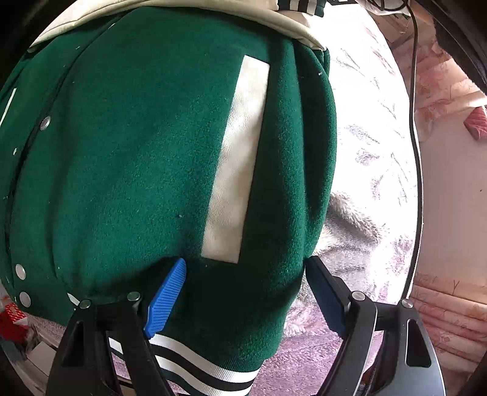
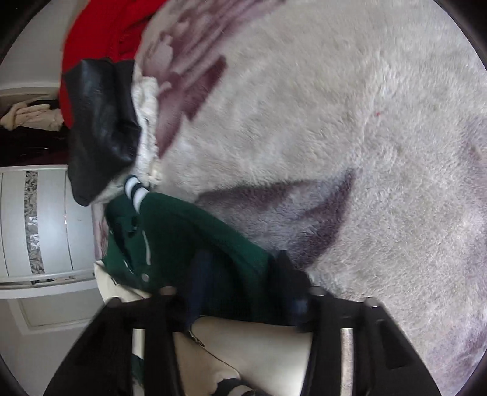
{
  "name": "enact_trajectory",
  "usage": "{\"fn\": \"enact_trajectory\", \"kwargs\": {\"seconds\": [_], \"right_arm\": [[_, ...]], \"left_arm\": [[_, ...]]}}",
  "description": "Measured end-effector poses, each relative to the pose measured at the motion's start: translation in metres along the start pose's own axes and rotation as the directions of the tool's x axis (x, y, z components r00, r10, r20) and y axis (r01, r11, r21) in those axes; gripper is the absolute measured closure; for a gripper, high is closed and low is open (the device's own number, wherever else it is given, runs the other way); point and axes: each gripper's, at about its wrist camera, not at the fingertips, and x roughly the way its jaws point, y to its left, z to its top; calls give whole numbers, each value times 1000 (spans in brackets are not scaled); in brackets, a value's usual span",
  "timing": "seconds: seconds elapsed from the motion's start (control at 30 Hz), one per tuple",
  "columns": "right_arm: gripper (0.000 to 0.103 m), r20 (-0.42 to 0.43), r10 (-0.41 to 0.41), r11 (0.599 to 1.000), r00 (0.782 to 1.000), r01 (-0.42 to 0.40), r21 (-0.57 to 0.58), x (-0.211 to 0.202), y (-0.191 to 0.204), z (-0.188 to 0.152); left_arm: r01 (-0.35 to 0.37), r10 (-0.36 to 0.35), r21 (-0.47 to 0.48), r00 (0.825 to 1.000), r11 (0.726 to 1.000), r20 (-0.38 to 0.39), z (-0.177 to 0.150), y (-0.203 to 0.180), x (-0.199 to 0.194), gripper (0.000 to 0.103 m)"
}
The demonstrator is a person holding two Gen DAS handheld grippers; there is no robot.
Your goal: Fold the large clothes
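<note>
A green varsity jacket [image 1: 137,158] with a cream pocket stripe [image 1: 240,158], cream sleeves and a striped hem fills the left wrist view, lying on a pale fluffy blanket [image 1: 365,146]. My left gripper [image 1: 246,280] is open; its blue-padded fingers [image 1: 166,298] straddle the jacket's lower edge near the hem. In the right wrist view the jacket [image 2: 188,243] lies bunched at lower left with a cream sleeve [image 2: 252,344] below it. My right gripper [image 2: 243,283] straddles the green cloth with its jaws well apart, dark and blurred.
A black leather garment [image 2: 100,121] and a red one [image 2: 97,27] lie at the blanket's [image 2: 334,121] left edge. A white cabinet [image 2: 39,225] stands beyond. A black cable [image 1: 415,152] runs along the blanket's right edge by pink floral bedding [image 1: 447,316].
</note>
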Motion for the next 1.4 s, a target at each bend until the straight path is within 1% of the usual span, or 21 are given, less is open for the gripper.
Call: {"fn": "enact_trajectory", "kwargs": {"seconds": [0.1, 0.13, 0.17, 0.23, 0.3, 0.37, 0.43, 0.5, 0.53, 0.57, 0.63, 0.8, 0.9, 0.93, 0.97, 1.0, 1.03, 1.07, 1.1, 1.23, 1.4], "right_arm": [[51, -41, -45, 998, 998, 43, -39, 14, 6, 5], [55, -53, -97, 994, 994, 94, -61, 23, 11, 7], [87, -37, -155, 985, 987, 152, -79, 28, 14, 9], [94, -13, -207, 977, 978, 206, -60, 33, 17, 10], [95, 63, -226, 973, 972, 228, -32, 26, 15, 14], [95, 61, -179, 980, 982, 173, 93, 28, -5, 17], [95, 35, -144, 983, 989, 139, 118, 33, -6, 19], [89, -12, -55, 995, 998, 56, 86, 23, -1, 22], [70, -30, -29, 997, 999, 31, 77, 14, -1, 21], [38, -23, 0, 997, 1000, 1, 76, -1, -4, 18], [10, -6, 38, 996, 999, -37, 83, -33, -14, 3], [10, -171, 121, 991, 978, -108, 85, -33, -58, -50], [10, -243, 232, 970, 942, -206, 129, 0, -69, -77], [8, -241, 248, 966, 938, -223, 130, 9, -68, -80], [8, -224, 255, 965, 941, -233, 119, 17, -63, -81], [8, -188, 262, 963, 947, -244, 112, 23, -57, -78], [11, -169, 290, 955, 942, -274, 114, 27, -50, -76], [43, -171, 313, 948, 934, -298, 108, 33, -40, -73], [62, -190, 304, 952, 934, -290, 96, 43, -28, -68], [78, -213, 153, 988, 965, -153, 18, 41, 4, -68], [84, -183, 88, 994, 979, -98, -47, 5, 54, -72]], "left_arm": [[-9, 9, 11, 1000, 1000, 4, 4, -4, 4, 24], [-11, 11, 11, 1000, 1000, 5, 4, -5, 4, 24], [-15, 14, 13, 1000, 1000, 5, 4, -6, 6, 24], [-20, 20, 20, 1000, 1000, 6, 7, -12, 9, 24], [-25, 24, 29, 1000, 999, 13, 10, -16, 10, 24], [-32, 32, 32, 999, 999, 7, 11, -18, 12, 24], [-30, 30, 25, 1000, 999, 7, 10, -20, 13, 24], [-12, 12, 2, 1000, 1000, 17, 9, -20, 12, 24], [-8, 8, -4, 1000, 1000, 18, 9, -19, 11, 24], [-4, 5, -4, 1000, 1000, 22, 7, -19, 12, 24], [-15, 14, 16, 999, 1000, 29, 4, -22, 15, 24], [-51, 49, 73, 998, 996, 35, 0, -31, 20, 24], [-67, 63, 105, 997, 992, 45, -4, -34, 21, 24], [-84, 78, 119, 995, 989, 54, -5, -36, 20, 28], [-110, 102, 129, 993, 986, 65, -5, -36, 18, 44], [-138, 127, 138, 988, 981, 84, -7, -36, 16, 66], [-133, 121, 135, 988, 982, 97, -7, -35, 13, 71], [-116, 103, 127, 989, 985, 104, -7, -34, 10, 85], [-93, 78, 121, 990, 988, 118, -7, -33, 5, 94], [-25, 14, 62, 986, 998, 166, -10, -26, -27, 97], [94, -73, -68, 961, 993, 265, -21, 23, -89, 97]]}}
